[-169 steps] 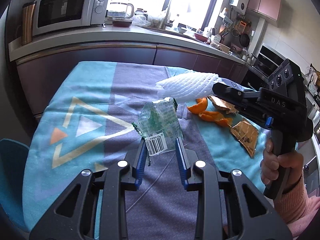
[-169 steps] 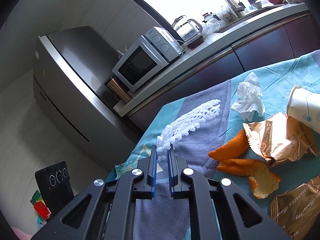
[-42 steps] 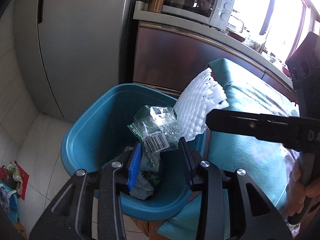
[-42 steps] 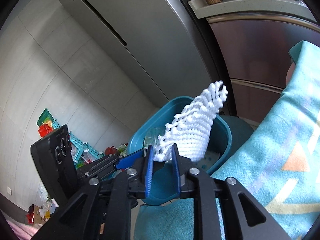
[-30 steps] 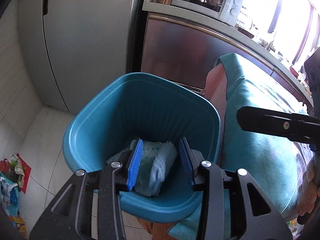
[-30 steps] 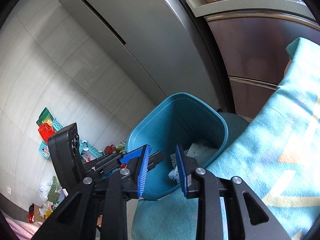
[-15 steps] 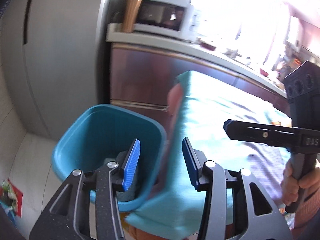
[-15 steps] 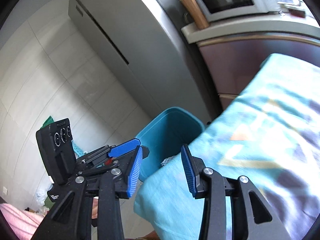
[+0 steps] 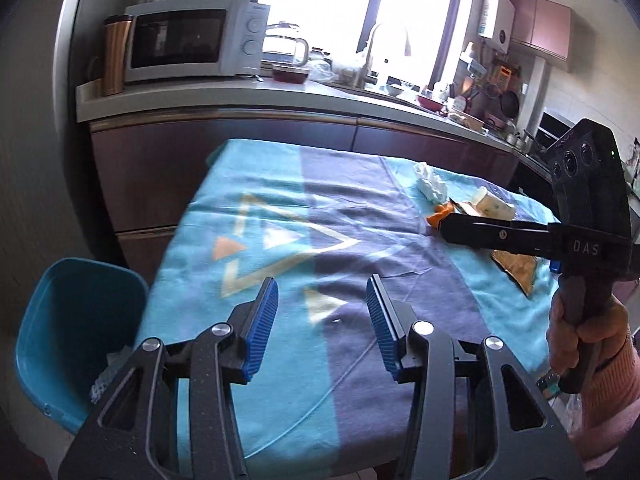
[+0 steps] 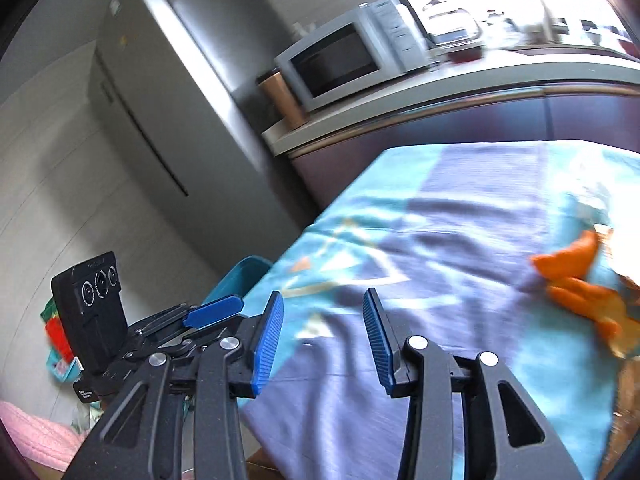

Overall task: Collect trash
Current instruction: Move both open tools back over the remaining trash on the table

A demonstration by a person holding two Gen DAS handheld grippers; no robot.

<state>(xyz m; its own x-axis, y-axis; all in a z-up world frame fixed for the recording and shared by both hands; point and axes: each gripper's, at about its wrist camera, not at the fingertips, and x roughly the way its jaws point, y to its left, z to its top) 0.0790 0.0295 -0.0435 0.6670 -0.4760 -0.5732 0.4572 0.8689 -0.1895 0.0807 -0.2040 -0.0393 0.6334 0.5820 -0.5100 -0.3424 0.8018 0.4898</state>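
Note:
My left gripper hangs open and empty above the near part of the teal and purple tablecloth. My right gripper is open too, with nothing between its fingers, and it points across the same cloth. Trash lies at the far right of the table: a crumpled white tissue, a tipped paper cup, orange peel and a gold wrapper. A blue bin stands on the floor left of the table with white trash in it.
A counter with a microwave, a copper tumbler and a kettle runs behind the table. A grey fridge stands to the left. A hand in a pink sleeve holds the right gripper's handle. Coloured clutter lies on the floor.
Both grippers let the foam net and the green wrapper fall into the blue bin, then swung right and up from the bin to over the table. Their jaws widened.

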